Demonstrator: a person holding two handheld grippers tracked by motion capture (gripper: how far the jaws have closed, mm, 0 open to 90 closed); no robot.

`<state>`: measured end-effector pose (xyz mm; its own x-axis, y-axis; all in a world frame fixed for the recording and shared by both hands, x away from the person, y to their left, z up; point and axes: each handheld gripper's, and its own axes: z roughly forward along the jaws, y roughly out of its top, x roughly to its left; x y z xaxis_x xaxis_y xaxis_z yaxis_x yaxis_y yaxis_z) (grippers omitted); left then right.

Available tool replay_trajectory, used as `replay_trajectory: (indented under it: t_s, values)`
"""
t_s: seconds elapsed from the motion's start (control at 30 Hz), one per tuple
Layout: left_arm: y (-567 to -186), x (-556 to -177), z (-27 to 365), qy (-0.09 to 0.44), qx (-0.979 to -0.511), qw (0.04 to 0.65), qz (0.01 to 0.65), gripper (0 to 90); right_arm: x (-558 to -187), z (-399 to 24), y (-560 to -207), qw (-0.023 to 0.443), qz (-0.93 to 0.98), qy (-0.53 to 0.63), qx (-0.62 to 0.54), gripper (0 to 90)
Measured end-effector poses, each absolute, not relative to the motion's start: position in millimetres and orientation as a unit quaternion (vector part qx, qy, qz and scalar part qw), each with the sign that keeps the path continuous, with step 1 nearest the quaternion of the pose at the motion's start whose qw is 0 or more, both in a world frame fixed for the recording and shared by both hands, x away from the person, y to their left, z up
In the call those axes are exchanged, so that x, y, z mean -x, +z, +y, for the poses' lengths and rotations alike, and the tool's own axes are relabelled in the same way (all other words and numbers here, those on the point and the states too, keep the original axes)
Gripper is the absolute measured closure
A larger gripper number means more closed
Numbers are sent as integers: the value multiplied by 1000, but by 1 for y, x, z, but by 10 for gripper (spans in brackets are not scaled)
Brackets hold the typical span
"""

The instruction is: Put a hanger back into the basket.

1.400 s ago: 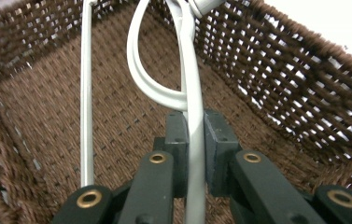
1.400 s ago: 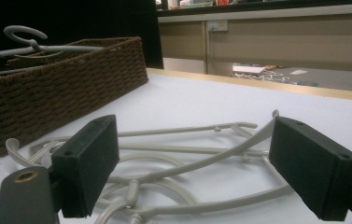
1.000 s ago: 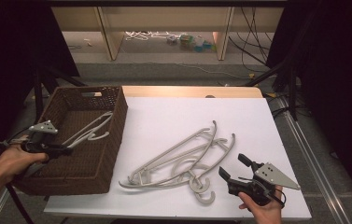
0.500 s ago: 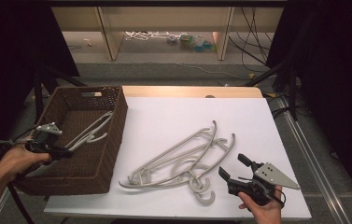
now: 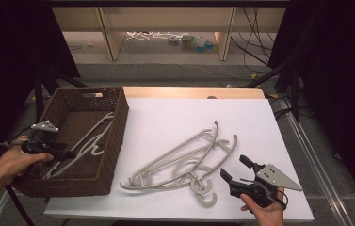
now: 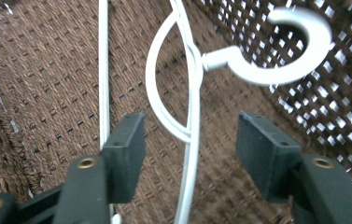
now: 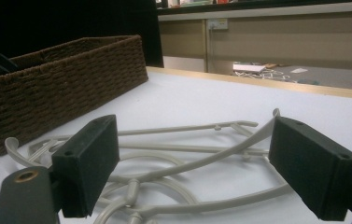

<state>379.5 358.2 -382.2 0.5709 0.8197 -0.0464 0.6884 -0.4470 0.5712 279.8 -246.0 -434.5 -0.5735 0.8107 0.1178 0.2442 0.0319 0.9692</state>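
High view: left gripper [image 5: 67, 154] over wicker basket [image 5: 118, 123], jaws just opened, white hanger [image 5: 86, 143] released inside; beige hangers [image 5: 180, 162] piled on table [image 5: 165, 113]. Left gripper view: hanger stem between parted jaws, untouched. Right gripper view: right gripper [image 7: 190, 163] spread, empty. Probably light, stiff, slick plastic; best gripped at a straight arm.

each gripper [image 5: 235, 175] has two black rectangular jaws with brass-coloured screws at the base, and a black body. a grey three-cornered plate [image 5: 278, 177] sits on top, at 3 o'clock of the jaws. a dark cable [image 5: 12, 201] trails off.
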Motion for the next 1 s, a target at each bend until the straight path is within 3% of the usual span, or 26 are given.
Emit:
replay_trajectory:
  t_s: [0.17, 0.37, 0.67, 1.0]
  values:
    - [-371, -373, 351, 149, -817, 313, 462, 332, -280, -246, -435, 247, 670, 581, -390, 170]
    - [-360, -367, 339, 169, -825, 330, 426, 289, -280, -245, -435, 247, 670, 581, -390, 170]
    - [-355, -353, 305, 200, -777, 421, 424, 191, -279, -246, -434, 244, 676, 575, -391, 170]
    - [-344, -332, 256, 221, -740, 507, 382, 174, -279, -245, -434, 243, 673, 581, -388, 170]
